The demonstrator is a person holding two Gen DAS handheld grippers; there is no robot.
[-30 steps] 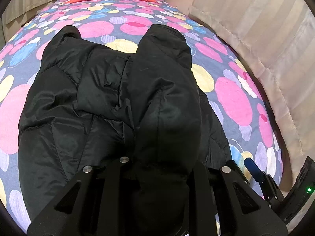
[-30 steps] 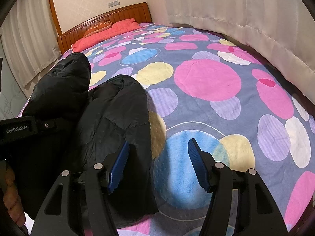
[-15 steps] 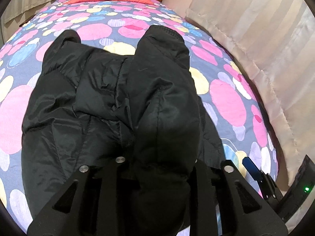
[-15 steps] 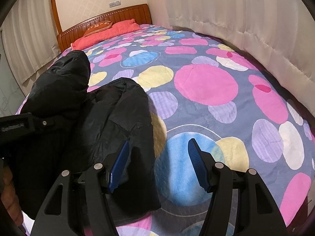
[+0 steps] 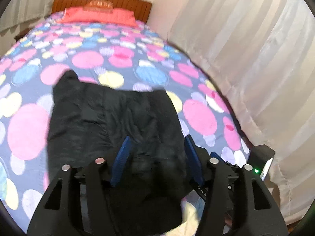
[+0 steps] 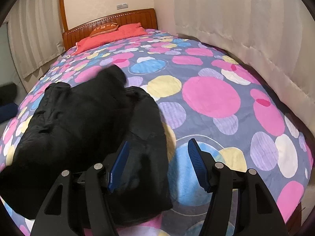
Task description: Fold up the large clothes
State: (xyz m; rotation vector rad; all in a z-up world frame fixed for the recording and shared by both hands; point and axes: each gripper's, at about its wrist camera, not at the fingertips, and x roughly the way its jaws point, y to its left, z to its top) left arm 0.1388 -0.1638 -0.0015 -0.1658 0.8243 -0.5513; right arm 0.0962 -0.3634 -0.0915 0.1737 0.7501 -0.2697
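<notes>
The bed (image 6: 216, 63), covered by a spread printed with pink, blue, yellow and lilac circles, is filling most of both views, with a wooden headboard (image 6: 126, 19) and a red pillow (image 6: 116, 35) at its far end and pale curtains (image 5: 246, 49) hanging along its right side. The black jacket (image 5: 110, 122) is lying crumpled on the near part of the bed, toward the left half of the spread. The left gripper (image 5: 157, 157) is hovering above the jacket's near edge; its jaws are opening, the blue pads are standing clear of the fabric, and the jacket is showing between and beyond them without being clamped. The right gripper (image 6: 157, 163) is holding its jaws apart and empty, just beside the jacket's right edge: the left pad is appearing over the black fabric, the right pad over a blue circle of the spread. The left wrist view is blurred.
</notes>
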